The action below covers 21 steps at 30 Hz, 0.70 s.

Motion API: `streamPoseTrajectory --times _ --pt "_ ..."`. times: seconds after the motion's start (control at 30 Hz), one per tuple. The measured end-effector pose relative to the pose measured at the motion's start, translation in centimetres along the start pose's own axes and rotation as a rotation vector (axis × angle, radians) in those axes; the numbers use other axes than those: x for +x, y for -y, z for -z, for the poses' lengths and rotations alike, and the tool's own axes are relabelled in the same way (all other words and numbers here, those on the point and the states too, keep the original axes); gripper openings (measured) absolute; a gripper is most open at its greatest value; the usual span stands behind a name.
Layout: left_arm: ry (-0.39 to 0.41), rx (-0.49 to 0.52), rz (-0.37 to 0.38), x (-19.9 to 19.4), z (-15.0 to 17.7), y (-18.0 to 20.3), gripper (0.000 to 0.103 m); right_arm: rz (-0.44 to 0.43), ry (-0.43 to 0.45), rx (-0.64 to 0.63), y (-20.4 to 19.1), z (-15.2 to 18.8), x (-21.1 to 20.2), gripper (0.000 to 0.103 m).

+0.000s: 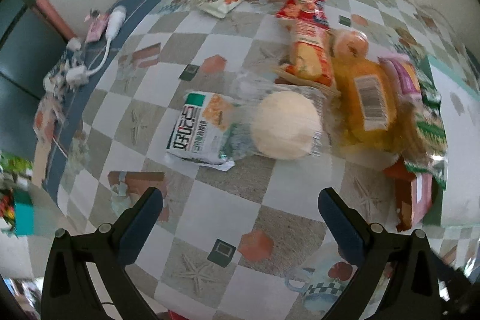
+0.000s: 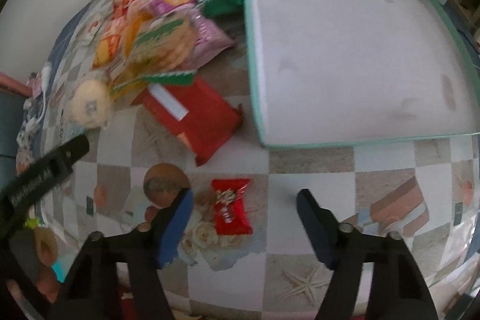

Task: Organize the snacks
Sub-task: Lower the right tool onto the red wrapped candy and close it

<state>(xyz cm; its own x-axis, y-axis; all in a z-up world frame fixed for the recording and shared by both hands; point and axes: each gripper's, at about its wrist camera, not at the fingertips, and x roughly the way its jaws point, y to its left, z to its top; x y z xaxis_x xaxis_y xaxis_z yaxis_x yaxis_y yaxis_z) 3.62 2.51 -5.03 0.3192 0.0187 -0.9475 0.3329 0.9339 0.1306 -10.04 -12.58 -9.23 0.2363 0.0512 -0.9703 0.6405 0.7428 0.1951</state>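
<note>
Right hand-held gripper hovers wide open and empty, small red candy packet on the surface between its fingers, long axis toward 12 o'clock, empty teal-rimmed tray at 1 o'clock; left hand-held gripper, also open and empty, faces the wrapped bun at 12 o'clock, so right seems nearer.

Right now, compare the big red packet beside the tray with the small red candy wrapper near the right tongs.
The big red packet is far larger than the small red candy wrapper. The packet bears a plain white strip; the wrapper carries a printed picture. The packet lies slanted near the tray corner; the wrapper lies nearer the open right tongs. Both are red, lie flat on the table, and neither is held.
</note>
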Motion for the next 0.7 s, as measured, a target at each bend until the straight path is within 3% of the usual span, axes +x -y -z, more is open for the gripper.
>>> streamPoseTrajectory --times 0.2,0.37,0.7 --pt "-0.010 -0.110 0.050 0.8 -0.8 -2.9 0.103 -0.020 -0.018 -0.055 -2.2 0.9 0.4 0.038" --pt "-0.018 -0.169 0.106 2.0 -1.4 -5.0 0.103 -0.016 -0.023 -0.072 -3.7 1.3 1.0 0.023" --pt "0.000 -0.217 0.140 2.2 -2.1 -6.0 0.103 -0.014 -0.017 -0.085 -3.2 0.6 -0.1 0.019"
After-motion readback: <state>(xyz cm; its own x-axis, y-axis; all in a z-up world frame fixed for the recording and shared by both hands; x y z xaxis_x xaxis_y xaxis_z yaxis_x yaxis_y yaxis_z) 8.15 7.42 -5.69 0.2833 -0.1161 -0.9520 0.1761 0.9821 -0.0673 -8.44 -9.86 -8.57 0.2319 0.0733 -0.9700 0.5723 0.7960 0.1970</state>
